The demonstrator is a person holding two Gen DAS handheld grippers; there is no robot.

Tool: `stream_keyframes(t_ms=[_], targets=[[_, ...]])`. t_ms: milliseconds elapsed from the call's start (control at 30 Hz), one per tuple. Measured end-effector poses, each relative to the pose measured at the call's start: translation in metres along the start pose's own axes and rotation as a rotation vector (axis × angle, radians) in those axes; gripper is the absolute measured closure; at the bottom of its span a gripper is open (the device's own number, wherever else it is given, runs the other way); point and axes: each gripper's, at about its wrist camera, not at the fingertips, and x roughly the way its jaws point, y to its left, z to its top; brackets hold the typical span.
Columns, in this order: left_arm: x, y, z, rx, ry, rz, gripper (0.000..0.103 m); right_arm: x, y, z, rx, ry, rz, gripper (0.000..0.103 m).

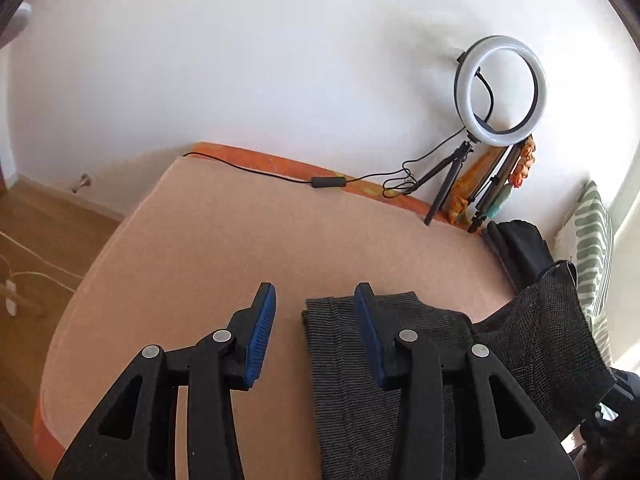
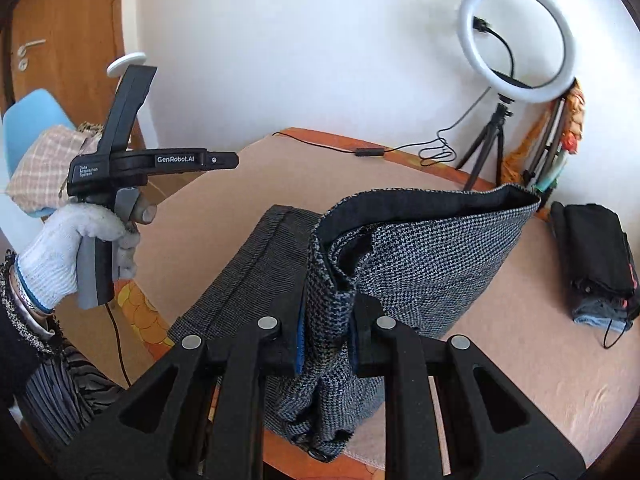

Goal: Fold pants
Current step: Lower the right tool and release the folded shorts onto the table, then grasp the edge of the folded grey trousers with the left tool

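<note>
Grey houndstooth pants [image 2: 432,256] with a dark lining hang lifted over the pink table top [image 2: 540,352]. My right gripper [image 2: 326,338] is shut on a bunched edge of them. Under and left of them a finely striped grey garment [image 2: 244,280] lies flat. In the left wrist view my left gripper [image 1: 315,294] stands open above the table, its blue pads apart, over the left edge of the striped garment [image 1: 340,364]. Nothing is pressed between them. The houndstooth fabric [image 1: 540,332] hangs to its right. A gloved hand [image 2: 68,240] holds the left gripper [image 2: 234,160] raised at the left.
A ring light [image 2: 516,40] on a small tripod stands at the table's far edge, its cable and switch [image 1: 328,182] trailing along the rim. Dark folded clothes [image 2: 596,256] are stacked at the right. A blue chair [image 2: 24,124] with a checked cloth stands left of the table.
</note>
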Motion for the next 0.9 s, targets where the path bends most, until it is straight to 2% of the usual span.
stream_keyframes(t_ms=[233,467,600,667,767,833,900], targets=[[-0.021,0.044,-0.009,-0.069,-0.012,0.023,0.064,0.063,0.083,0.001,-0.180,0.086,0.074,0.089],[-0.028,0.057,-0.018,-0.083,-0.001,0.009,0.064,0.103,0.121,-0.013,-0.277,0.165,0.118,0.090],[-0.030,0.051,-0.025,-0.083,0.021,-0.039,0.064,0.111,0.123,-0.019,-0.296,0.182,0.144,0.087],[-0.030,0.042,-0.029,-0.053,0.031,-0.053,0.064,0.103,0.116,-0.017,-0.272,0.175,0.192,0.075],[-0.034,0.030,-0.034,-0.028,0.041,-0.086,0.064,0.078,0.100,-0.013,-0.200,0.155,0.325,0.061],[-0.038,0.022,-0.036,-0.020,0.041,-0.115,0.064,0.059,0.088,-0.011,-0.178,0.129,0.370,0.060],[-0.040,0.010,-0.040,0.009,0.042,-0.142,0.064,0.046,0.066,-0.009,-0.146,0.106,0.371,0.059]])
